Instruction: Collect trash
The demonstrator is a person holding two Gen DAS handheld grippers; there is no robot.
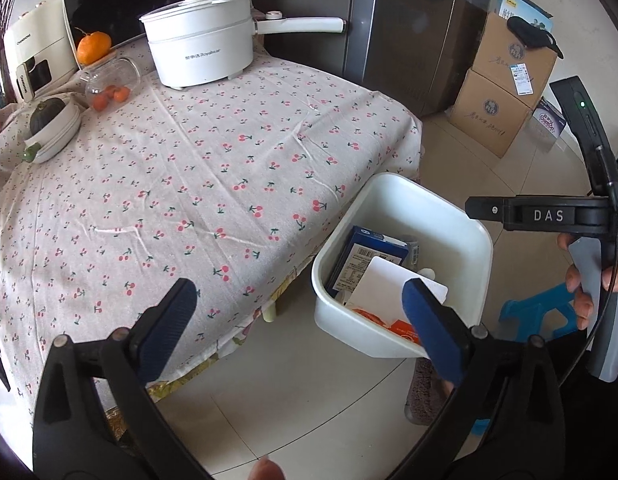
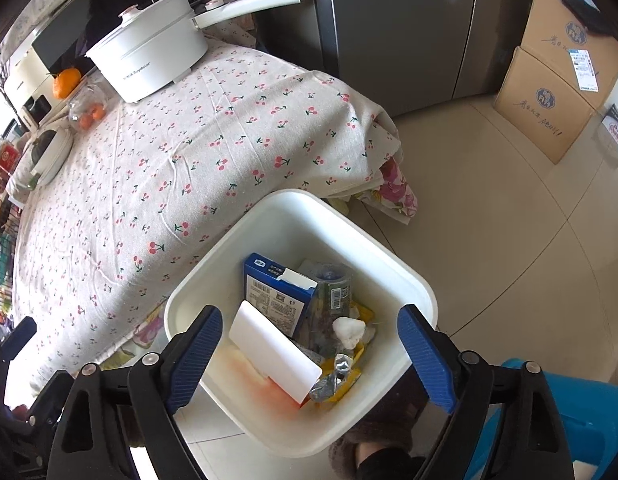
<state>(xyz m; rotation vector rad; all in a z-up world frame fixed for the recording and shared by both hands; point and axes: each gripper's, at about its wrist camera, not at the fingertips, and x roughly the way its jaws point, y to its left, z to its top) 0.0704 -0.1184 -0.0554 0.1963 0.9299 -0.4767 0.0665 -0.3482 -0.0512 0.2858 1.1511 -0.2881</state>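
1. Two grippers, left [image 1: 297, 328] and right [image 2: 309, 354], are held with jaws spread wide, nothing between them.
2. Trash [image 2: 297, 312] is piled in a white bin [image 2: 389, 268] on the floor beside the bench [image 1: 197, 184].

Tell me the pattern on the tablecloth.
The tablecloth is pale beige with small pink-red cherries on green stems, clearest in the left wrist view.

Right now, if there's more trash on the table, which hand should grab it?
Probably the left. The left gripper hangs open at the table edge, nothing in it. The right gripper is open too, but sits over the bin, away from the cloth. I see no trash left there.
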